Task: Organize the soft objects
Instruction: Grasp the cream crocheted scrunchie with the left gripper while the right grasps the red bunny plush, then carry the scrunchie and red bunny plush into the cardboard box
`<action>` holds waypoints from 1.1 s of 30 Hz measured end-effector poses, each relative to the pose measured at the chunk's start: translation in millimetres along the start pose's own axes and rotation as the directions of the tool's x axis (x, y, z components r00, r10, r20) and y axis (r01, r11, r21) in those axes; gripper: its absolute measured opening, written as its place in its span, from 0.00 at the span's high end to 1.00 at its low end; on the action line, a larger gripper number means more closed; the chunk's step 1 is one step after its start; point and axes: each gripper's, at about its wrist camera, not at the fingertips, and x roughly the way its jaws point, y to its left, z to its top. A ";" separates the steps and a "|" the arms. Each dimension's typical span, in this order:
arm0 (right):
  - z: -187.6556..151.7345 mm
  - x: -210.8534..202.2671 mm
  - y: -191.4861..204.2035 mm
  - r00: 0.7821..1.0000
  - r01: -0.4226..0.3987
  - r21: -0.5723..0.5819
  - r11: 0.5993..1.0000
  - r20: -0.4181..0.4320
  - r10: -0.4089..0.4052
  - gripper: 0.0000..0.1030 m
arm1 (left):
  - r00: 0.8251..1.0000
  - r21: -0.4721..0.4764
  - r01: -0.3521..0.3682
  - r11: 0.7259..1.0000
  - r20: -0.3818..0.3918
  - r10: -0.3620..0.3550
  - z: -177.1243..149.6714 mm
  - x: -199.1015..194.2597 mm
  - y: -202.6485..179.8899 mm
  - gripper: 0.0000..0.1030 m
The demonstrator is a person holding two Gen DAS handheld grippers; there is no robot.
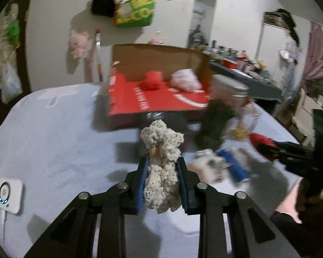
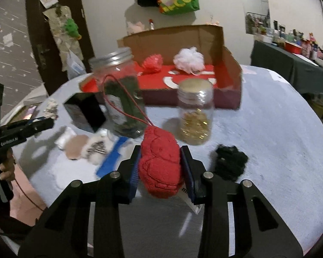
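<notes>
My left gripper (image 1: 162,172) is shut on a cream crocheted soft piece (image 1: 161,161) and holds it above the table, in front of the open red cardboard box (image 1: 157,103). My right gripper (image 2: 160,161) is shut on a red plush toy (image 2: 160,163) with a red cord. The box (image 2: 232,75) holds a red mesh puff (image 2: 152,63) and a white mesh puff (image 2: 189,60); both also show in the left wrist view, red puff (image 1: 151,80) and white puff (image 1: 186,79). A black soft piece (image 2: 230,161) lies on the table right of my right gripper.
Two glass jars stand before the box: one with dark contents (image 2: 120,94), one with gold bits (image 2: 194,111). A black box (image 2: 84,111), a blue comb (image 2: 112,157) and small pale items (image 2: 90,146) lie at left. A white device (image 1: 7,195) sits at the table's left edge.
</notes>
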 end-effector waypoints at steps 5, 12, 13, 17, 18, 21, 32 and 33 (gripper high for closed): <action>5.9 5.3 5.4 0.998 -0.069 0.017 0.997 -0.001 0.069 0.67 | 0.994 0.016 0.108 0.994 -0.034 -0.107 4.9 17.5 -27.2 0.73; 9.0 12.7 11.1 0.994 -0.112 0.005 0.994 -0.016 0.112 0.67 | 0.980 0.036 0.187 0.982 -0.083 -0.183 8.4 41.9 -54.3 0.73; 8.9 13.9 10.7 0.993 -0.120 0.007 0.993 -0.020 0.120 0.67 | 0.978 0.036 0.194 0.980 -0.086 -0.190 9.2 43.8 -56.4 0.73; 10.0 18.0 11.6 0.991 -0.131 0.005 0.991 -0.028 0.131 0.67 | 0.975 0.036 0.203 0.979 -0.103 -0.198 11.3 51.9 -61.6 0.73; 10.2 18.7 11.3 0.991 -0.133 0.006 0.991 -0.028 0.133 0.67 | 0.974 0.034 0.203 0.978 -0.109 -0.199 11.6 54.3 -61.7 0.73; 10.8 20.4 9.9 0.990 -0.139 0.010 0.990 -0.031 0.139 0.67 | 0.972 0.029 0.203 0.979 -0.123 -0.198 10.5 57.7 -62.4 0.73; 10.5 22.8 7.2 0.990 -0.140 0.015 0.990 -0.032 0.140 0.67 | 0.974 0.020 0.193 0.981 -0.128 -0.189 10.9 57.6 -54.2 0.73; 10.1 23.1 6.2 0.990 -0.140 0.019 0.990 -0.032 0.140 0.67 | 0.974 0.018 0.192 0.981 -0.129 -0.188 10.9 57.7 -53.5 0.73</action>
